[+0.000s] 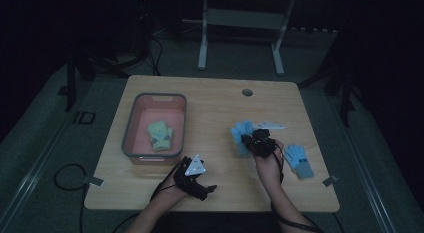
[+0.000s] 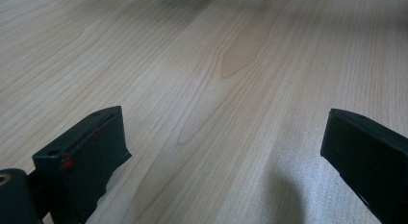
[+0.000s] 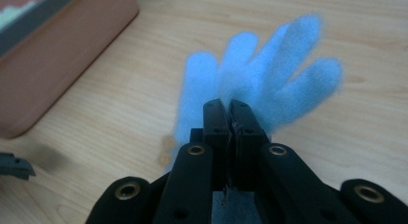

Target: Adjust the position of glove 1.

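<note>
The wooden worktop carries everything. Toward its left side sits a shallow pink tub with a grey rim, and a yellow-green glove lies inside it. Right of centre, the right claw has its jaws pressed together on a fluffy light-blue glove; in the right gripper view the glove's fingers fan out beyond the closed tips, above the wood. A second blue glove with a grey cuff lies flat on the worktop near the right edge, just beside the right hand. A thin white strip lies just beyond the held glove. Near the front edge, the left claw rests low over bare wood, its jaws spread wide apart with nothing between them. A small dark round hole marks the far side.
</note>
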Demonstrator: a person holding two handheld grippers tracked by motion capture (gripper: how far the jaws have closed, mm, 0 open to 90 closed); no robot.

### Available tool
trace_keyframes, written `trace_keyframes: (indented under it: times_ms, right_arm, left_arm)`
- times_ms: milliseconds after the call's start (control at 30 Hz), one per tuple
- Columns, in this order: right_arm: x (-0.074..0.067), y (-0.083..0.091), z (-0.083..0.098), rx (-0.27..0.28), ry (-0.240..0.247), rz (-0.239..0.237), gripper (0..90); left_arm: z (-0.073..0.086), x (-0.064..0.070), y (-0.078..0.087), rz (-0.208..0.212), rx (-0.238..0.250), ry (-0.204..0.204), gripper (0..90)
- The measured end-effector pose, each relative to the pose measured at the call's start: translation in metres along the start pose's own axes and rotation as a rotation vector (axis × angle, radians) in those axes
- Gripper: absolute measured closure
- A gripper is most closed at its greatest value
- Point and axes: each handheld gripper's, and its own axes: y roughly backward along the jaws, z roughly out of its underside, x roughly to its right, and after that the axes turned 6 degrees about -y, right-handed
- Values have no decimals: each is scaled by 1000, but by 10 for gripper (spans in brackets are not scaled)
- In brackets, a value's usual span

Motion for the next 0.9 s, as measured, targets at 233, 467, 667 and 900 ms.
trace_keyframes:
  times_ms: [233,467,667,900]
  right_arm:
    - [-8,-7,11,-12,-19,1,871]
    - [-7,-11,27,-20,-92,-16,870]
    - [-11,-17,33,-22,-98,-16,870]
    - [-10,-35,47,-71,-104,14,841]
  left_arm:
    - [0,0,0,-4,3,4,19]
    - [0,0,0,-4,7,3,19]
    - [0,0,0,-3,4,2,19]
    - [0,2,0,-1,-6,-8,19]
